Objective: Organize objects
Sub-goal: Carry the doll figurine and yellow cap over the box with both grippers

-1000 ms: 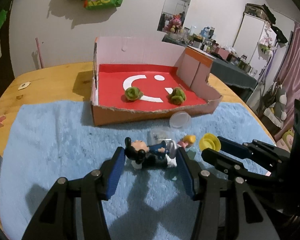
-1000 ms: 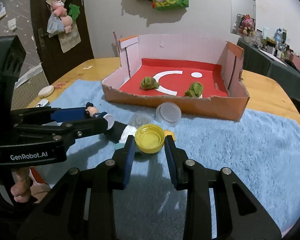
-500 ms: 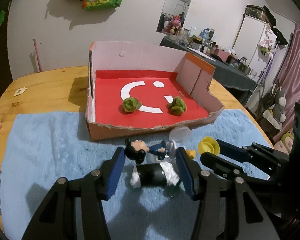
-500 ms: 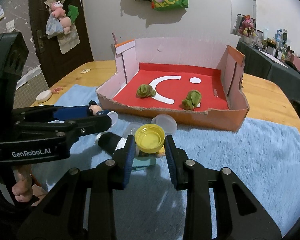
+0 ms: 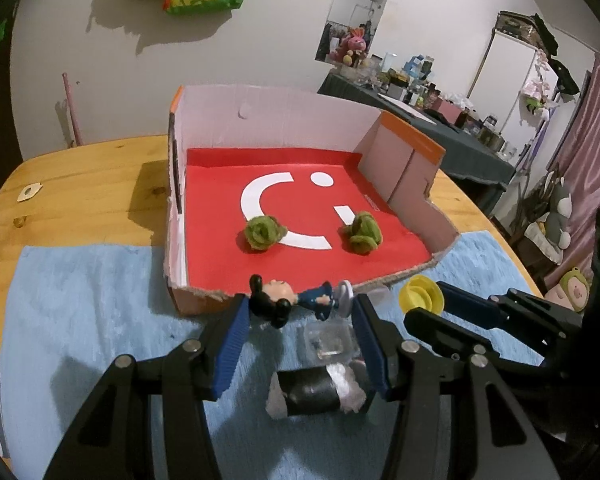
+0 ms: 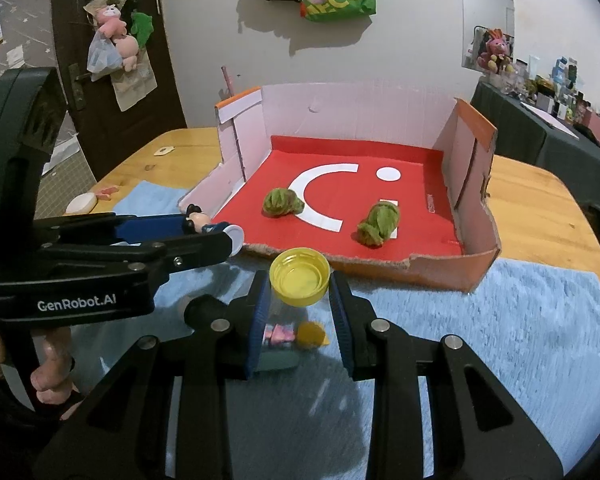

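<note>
My left gripper point(image 5: 300, 308) is shut on a small figurine point(image 5: 296, 300) with black ears and a blue suit, held sideways in the air just before the front wall of the cardboard box point(image 5: 204, 300). My right gripper point(image 6: 300, 284) is shut on a yellow bottle cap point(image 6: 299, 282), held above the blue towel point(image 6: 500, 340) near the box front point(image 6: 440, 274). Two green crumpled balls point(image 5: 262, 232) point(image 5: 362, 232) lie on the box's red floor. The cap also shows in the left wrist view point(image 5: 420, 298), and the figurine in the right wrist view point(image 6: 200, 222).
On the towel below lie a black roll with white ends point(image 5: 316, 394), a clear plastic cup point(image 5: 328, 340), and small pink and yellow pieces point(image 6: 278, 334) point(image 6: 310, 334). The wooden table point(image 5: 80, 184) carries the box. A white object point(image 6: 80, 202) lies at the table's left edge.
Both grippers have risen and moved forward toward the box with their objects. The figurine is lifted off the towel, leaving the black roll behind.
</note>
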Tool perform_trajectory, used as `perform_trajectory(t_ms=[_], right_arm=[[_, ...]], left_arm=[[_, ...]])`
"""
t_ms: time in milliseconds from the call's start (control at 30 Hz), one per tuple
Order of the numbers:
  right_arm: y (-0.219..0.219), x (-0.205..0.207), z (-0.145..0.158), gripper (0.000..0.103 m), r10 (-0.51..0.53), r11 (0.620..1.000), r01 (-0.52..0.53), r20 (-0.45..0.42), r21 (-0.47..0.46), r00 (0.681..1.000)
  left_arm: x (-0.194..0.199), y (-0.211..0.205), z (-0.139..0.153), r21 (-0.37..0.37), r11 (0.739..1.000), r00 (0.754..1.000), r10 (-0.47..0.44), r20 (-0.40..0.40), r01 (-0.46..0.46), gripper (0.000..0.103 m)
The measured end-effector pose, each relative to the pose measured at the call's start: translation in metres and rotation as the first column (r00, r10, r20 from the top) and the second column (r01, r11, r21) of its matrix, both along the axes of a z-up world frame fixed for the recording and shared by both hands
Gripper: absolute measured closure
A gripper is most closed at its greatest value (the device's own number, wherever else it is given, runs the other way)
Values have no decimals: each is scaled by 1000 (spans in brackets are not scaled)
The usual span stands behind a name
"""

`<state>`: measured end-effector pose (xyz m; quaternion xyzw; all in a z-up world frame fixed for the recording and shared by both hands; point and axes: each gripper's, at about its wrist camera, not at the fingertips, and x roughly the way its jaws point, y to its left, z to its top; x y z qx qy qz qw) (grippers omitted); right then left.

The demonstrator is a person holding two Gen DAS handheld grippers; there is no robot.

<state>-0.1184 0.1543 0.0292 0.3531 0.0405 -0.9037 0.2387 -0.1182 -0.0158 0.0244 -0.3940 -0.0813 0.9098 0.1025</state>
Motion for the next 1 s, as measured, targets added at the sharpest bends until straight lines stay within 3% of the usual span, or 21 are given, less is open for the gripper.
perform_trajectory(t_ms=[600, 1000], right_arm=[[-1, -43, 5, 74, 9, 1000, -9, 48, -7, 999], [-3, -74, -13, 74, 7, 1000, -10, 117, 24, 993]], left_arm=[[-39, -3, -4, -8, 1000, 999, -2, 50, 2, 48], [-58, -5, -16, -8, 1000, 995, -16, 97, 17, 48]])
